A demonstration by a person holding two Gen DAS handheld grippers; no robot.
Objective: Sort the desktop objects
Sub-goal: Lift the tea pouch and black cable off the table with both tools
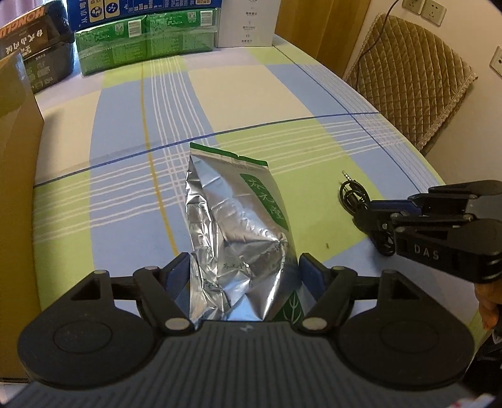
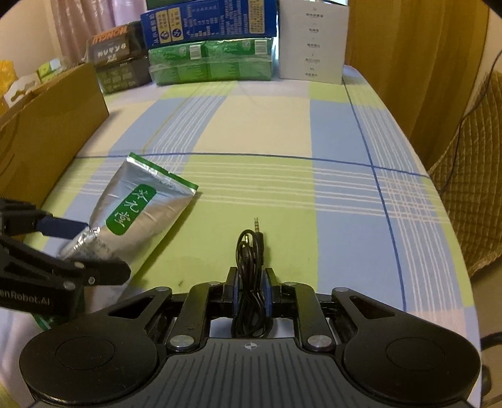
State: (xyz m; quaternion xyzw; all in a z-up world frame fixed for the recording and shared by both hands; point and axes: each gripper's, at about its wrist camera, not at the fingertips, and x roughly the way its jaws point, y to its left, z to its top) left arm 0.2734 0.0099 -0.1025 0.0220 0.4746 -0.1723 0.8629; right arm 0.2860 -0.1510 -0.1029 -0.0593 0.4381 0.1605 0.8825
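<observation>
A crumpled silver foil pouch (image 1: 238, 226) with a green label lies on the plaid tablecloth (image 1: 251, 94). Its lower end sits between the fingers of my left gripper (image 1: 243, 266), which is shut on it. In the right wrist view the same pouch (image 2: 141, 204) points away to the upper left, with the left gripper (image 2: 103, 248) pinching its near end. A coiled black audio cable (image 2: 251, 251) with a jack plug at its far tip is held in my right gripper (image 2: 251, 276), pads pressed on both sides. In the left wrist view, the right gripper (image 1: 365, 215) covers part of the cable (image 1: 351, 194).
A tall cardboard box (image 2: 47, 131) stands along the left side. Green packs (image 2: 210, 62), a blue box (image 2: 207, 22), a white box (image 2: 313, 44) and a black box (image 2: 116, 59) line the far edge. A quilted chair (image 1: 408, 75) stands past the table's curved right edge.
</observation>
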